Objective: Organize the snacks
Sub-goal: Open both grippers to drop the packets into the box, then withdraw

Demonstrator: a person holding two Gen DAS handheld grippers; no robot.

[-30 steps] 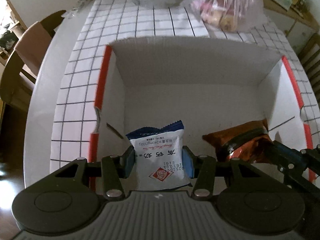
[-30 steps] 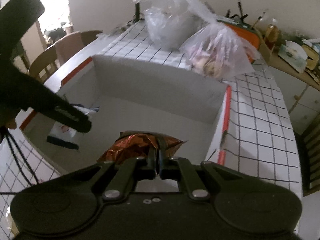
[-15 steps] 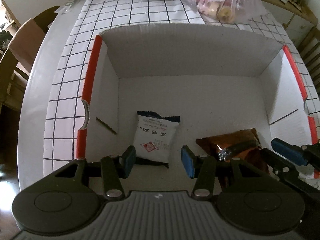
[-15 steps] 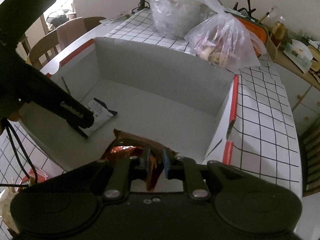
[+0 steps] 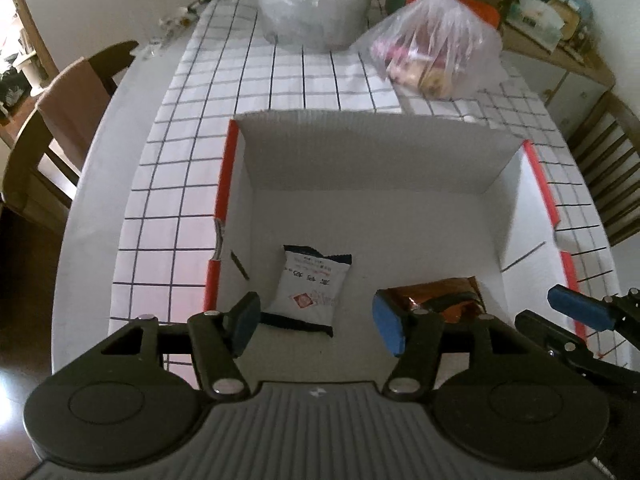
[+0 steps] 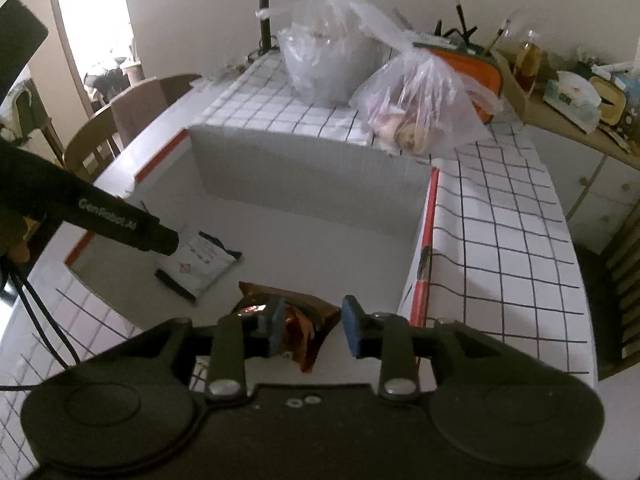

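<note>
White packet (image 5: pixel 311 289) — red seal, unreadable print, claw arm (image 6: pixel 108 222) lettering blurred

A grid-patterned table (image 5: pixel 280 80) bears an open box (image 5: pixel 360 152) and two plastic bags (image 5: pixel 436 52).

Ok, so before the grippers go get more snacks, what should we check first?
1. White snack packet lying flat on the box floor: ok.
2. Brown snack packet inside the box: ok. Flat or propped up: cannot tell.
3. Left gripper let go: ok. Its jaws have just been opening, with nothing between them.
4. Right gripper let go: ok. Its jaws have just been opening, and neither pad presses on the brown packet below.
5. Room left in the white box: ok, most of the floor is bare.
6. More snacks ready: the clear bag behind the box holds some: ok.
</note>
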